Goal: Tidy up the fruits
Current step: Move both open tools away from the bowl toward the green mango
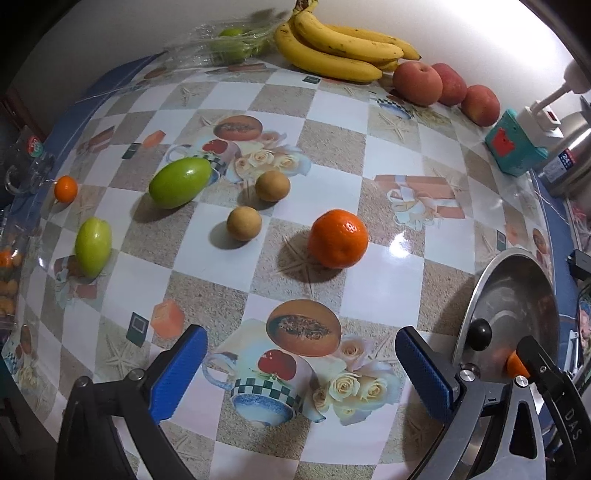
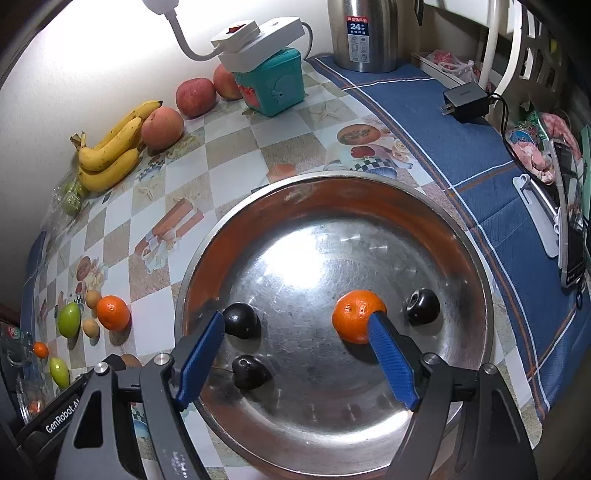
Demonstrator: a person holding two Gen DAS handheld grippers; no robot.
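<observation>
Your right claw point(image 2: 297, 334) hangs released over the bowl point(image 2: 476, 236), orange point(image 2: 352, 314) at three o'clock; left claw point(image 1: 301, 363) released too.

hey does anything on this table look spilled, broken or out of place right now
Nothing looks spilled or broken. The oddest thing is the white power strip perched on top of the teal box beside the apples. Loose fruit, like one mandarin, lies scattered outside the steel bowl.
</observation>
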